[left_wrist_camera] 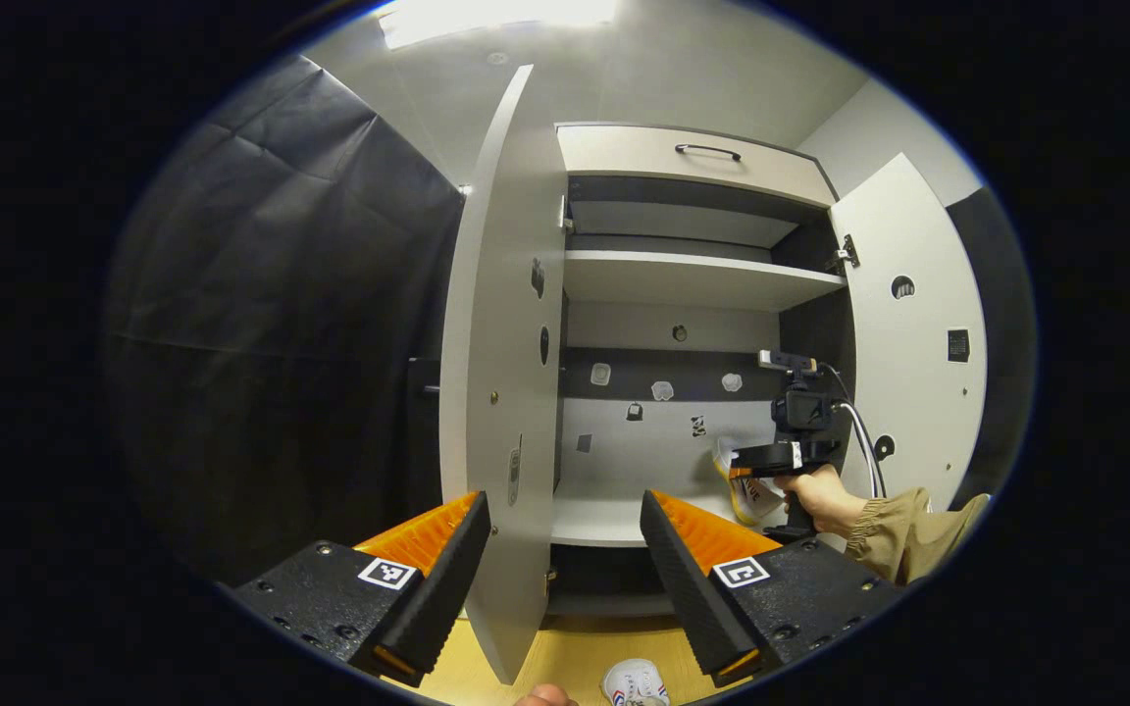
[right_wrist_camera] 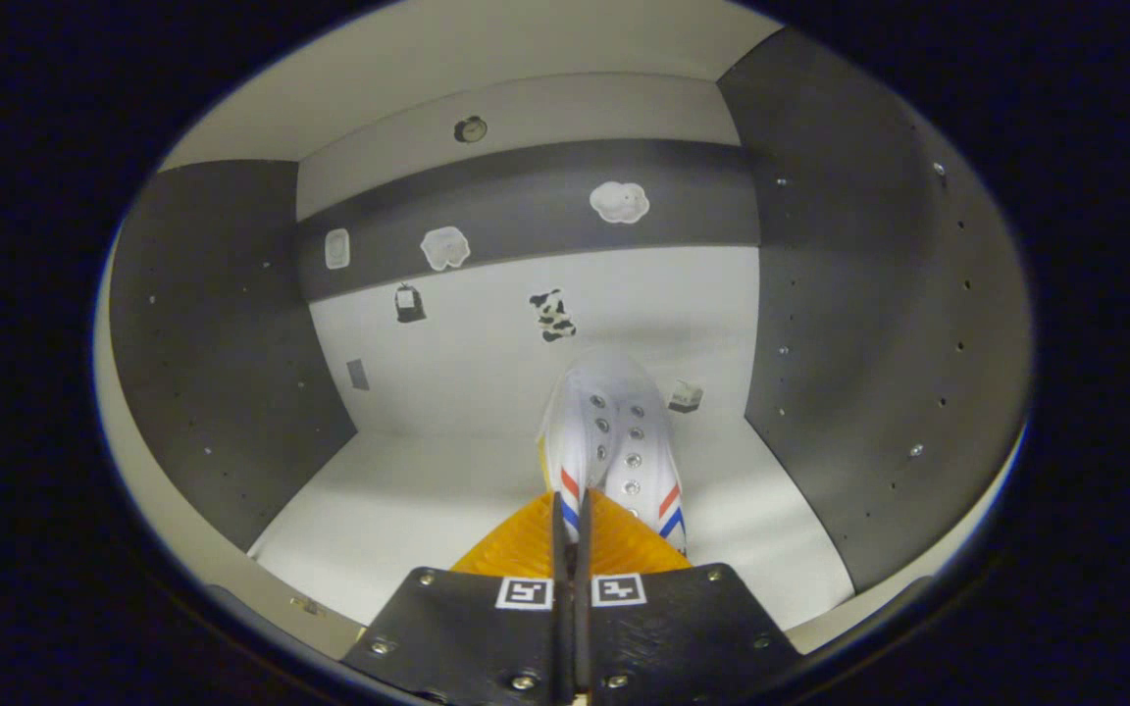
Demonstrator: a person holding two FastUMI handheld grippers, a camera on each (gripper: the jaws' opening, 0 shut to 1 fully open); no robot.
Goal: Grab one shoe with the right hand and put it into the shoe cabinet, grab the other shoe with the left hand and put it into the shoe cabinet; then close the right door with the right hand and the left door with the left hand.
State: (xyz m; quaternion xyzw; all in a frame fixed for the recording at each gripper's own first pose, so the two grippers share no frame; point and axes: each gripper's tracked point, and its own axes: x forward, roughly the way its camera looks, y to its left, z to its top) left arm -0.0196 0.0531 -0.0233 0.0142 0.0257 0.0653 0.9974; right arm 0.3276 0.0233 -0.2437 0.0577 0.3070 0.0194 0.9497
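Pinching the heel edge of the shoe, your right gripper's fingers are nearly closed on it, so the toe points at the back wall and the sole hangs close over the lower shelf of the cabinet; touching or not, you cannot tell. Your left gripper waits outside with fingers wide and empty, astride the left door's edge. The second shoe lies on the floor below; both doors stand open.

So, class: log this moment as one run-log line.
right gripper: shut on shoe, inside cabinet | left gripper: open | second shoe: on floor
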